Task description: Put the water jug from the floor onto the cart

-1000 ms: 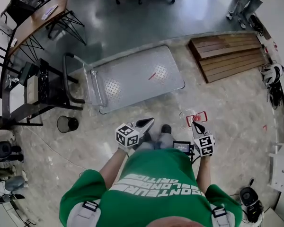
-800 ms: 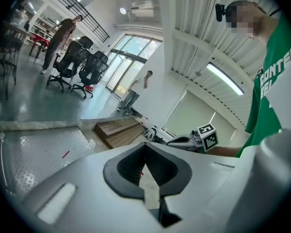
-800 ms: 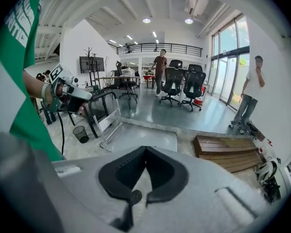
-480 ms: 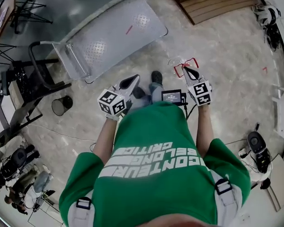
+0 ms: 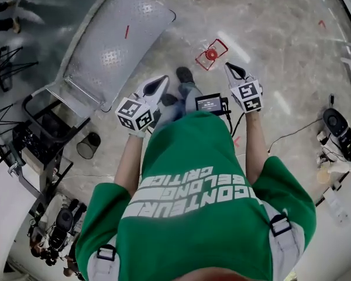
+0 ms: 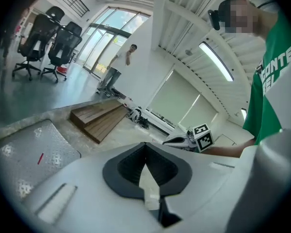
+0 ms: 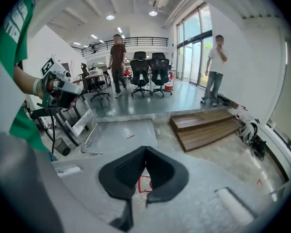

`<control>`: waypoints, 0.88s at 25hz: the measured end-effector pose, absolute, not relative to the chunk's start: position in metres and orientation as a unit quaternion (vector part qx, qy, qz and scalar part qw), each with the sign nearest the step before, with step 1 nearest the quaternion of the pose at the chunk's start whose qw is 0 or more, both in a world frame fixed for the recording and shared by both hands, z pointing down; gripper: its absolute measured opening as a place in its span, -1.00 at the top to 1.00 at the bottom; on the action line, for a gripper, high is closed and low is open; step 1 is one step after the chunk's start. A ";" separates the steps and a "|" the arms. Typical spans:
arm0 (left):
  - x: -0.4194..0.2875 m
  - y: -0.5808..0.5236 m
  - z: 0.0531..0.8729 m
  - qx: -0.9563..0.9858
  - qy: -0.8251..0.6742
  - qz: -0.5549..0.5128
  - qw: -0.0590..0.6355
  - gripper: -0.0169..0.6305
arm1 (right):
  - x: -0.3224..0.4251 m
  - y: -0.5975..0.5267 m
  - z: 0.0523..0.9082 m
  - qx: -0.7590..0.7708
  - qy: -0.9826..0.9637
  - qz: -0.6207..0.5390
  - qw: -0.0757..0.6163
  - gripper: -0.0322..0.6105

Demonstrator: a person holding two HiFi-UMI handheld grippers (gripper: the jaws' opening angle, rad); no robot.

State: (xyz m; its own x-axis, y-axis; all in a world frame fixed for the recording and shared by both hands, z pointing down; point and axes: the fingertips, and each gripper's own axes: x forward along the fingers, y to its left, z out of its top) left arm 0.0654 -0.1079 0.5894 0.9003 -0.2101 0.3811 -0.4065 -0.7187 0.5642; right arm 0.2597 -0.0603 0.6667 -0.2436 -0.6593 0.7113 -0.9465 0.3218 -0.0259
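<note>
The water jug [image 5: 211,54], clear with a red cap, stands on the floor inside a red-outlined square, just ahead of the person's feet. Through the gap under the jaws in the right gripper view, only that red outline [image 7: 141,184] shows. The cart [image 5: 117,37], a flat metal platform with a push handle, lies at the upper left, and appears again as the cart [image 7: 121,135]. My left gripper [image 5: 162,78] is shut and empty, left of the jug. My right gripper [image 5: 227,67] is shut and empty, a short way right of and behind the jug. Both sets of jaws meet at their tips: the left gripper [image 6: 145,144], the right gripper [image 7: 145,148].
A black waste bin [image 5: 89,146] and a black frame rack [image 5: 41,133] stand left of the person. A wooden platform [image 7: 208,123] lies beyond the jug. A black device with cables [image 5: 339,124] sits at the right. Two people [image 7: 119,64] stand by office chairs [image 7: 150,74].
The head view has swung, so the cart and jug slid toward the upper left. Both grippers moved forward and lower, nearer the jug, and stayed shut.
</note>
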 end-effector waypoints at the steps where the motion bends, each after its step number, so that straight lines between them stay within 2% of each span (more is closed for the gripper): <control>1: 0.074 -0.108 0.591 0.916 -0.158 0.152 0.335 0.90 | 0.265 -0.056 0.671 0.538 -0.748 0.242 0.305 0.92; 8: 0.133 -0.101 0.609 0.917 -0.112 0.186 0.335 0.90 | 0.311 -0.048 0.714 0.549 -0.722 0.291 0.303 0.92; 12: 0.139 -0.098 0.620 0.911 -0.106 0.203 0.342 0.90 | 0.316 -0.054 0.756 0.538 -0.711 0.315 0.325 0.91; 17: 0.148 -0.100 0.635 0.905 -0.105 0.219 0.348 0.90 | 0.324 -0.071 0.834 0.514 -0.704 0.343 0.350 0.71; 22: 0.152 -0.106 0.643 0.901 -0.104 0.230 0.352 0.90 | 0.307 -0.080 0.914 0.483 -0.694 0.367 0.388 0.62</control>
